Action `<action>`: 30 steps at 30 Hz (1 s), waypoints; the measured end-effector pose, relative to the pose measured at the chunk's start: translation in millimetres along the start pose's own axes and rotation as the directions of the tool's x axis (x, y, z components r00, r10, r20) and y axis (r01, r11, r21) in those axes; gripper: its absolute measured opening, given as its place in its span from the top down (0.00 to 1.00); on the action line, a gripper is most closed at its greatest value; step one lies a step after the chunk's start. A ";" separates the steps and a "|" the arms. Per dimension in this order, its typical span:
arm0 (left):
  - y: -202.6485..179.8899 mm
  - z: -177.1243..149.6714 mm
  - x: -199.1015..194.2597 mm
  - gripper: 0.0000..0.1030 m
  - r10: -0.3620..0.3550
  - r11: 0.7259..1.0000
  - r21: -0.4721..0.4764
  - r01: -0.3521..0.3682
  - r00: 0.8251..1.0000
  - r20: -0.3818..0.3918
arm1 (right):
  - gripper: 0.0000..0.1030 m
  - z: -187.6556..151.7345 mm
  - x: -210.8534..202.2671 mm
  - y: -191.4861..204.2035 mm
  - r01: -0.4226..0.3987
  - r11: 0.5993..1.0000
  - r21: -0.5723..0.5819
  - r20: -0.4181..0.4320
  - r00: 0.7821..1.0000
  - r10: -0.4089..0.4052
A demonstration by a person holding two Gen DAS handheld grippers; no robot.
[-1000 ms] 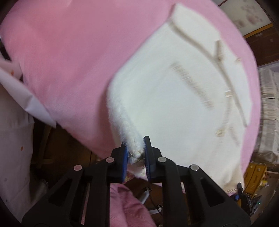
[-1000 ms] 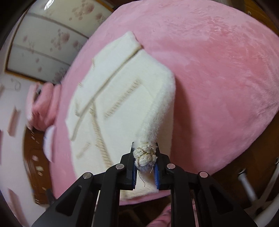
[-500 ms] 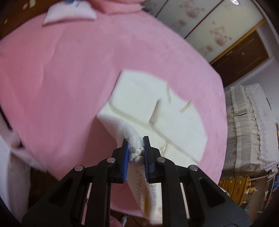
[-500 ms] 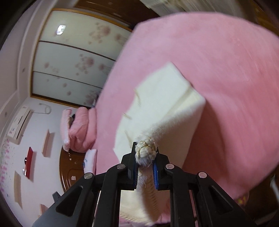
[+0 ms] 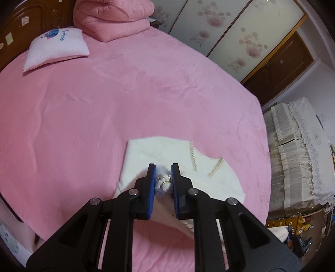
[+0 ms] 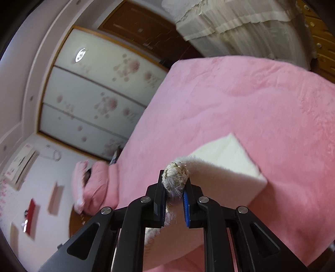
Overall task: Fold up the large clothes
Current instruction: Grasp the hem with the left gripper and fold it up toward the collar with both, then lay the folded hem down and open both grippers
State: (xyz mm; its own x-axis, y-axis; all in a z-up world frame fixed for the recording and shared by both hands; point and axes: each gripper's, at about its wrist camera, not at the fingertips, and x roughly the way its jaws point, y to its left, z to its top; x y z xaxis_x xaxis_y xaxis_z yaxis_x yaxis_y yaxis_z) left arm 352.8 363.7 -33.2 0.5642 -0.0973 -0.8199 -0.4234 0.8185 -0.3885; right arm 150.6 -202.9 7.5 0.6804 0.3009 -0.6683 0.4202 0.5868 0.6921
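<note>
A pink bed (image 5: 129, 100) fills the room; a pale pillow (image 5: 56, 48) and folded pink quilt (image 5: 113, 16) sit by the dark headboard (image 5: 25, 23); floral sliding doors (image 5: 226, 35) stand behind.

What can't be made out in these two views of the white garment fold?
- White garment: near end hidden behind the left gripper in the left view.
- Garment's trimmed front: unseen in the right view behind the right gripper.
- Pillow print: too small.
- Person: out of frame.

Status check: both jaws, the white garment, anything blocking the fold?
Left gripper and right gripper both shut on white garment. Near edge lifted, rest on pink bed. Nothing in the way.
</note>
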 end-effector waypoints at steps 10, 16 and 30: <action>-5.1 60.3 134.5 0.88 0.070 0.997 0.021 -0.068 0.992 -0.104 | 0.88 43.8 114.4 33.9 0.140 0.989 -0.047 0.002 0.990 -0.140; -14.0 60.8 212.7 0.88 0.146 0.989 0.038 -0.141 0.977 -0.155 | 0.88 64.1 215.8 33.9 0.231 0.967 -0.106 -0.058 0.970 -0.238; -36.7 61.3 316.6 0.62 0.328 0.939 0.189 -0.288 0.916 -0.231 | 0.71 69.5 387.6 25.1 0.392 0.880 -0.269 -0.201 0.871 -0.449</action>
State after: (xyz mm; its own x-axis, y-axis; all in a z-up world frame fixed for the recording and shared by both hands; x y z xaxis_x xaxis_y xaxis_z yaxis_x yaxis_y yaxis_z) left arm 590.4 337.5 -252.8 0.2140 0.0483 -0.9756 -0.4260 0.9034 -0.0487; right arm 466.5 -123.8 -215.2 0.2828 0.1494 -0.9475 0.4748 0.8365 0.2736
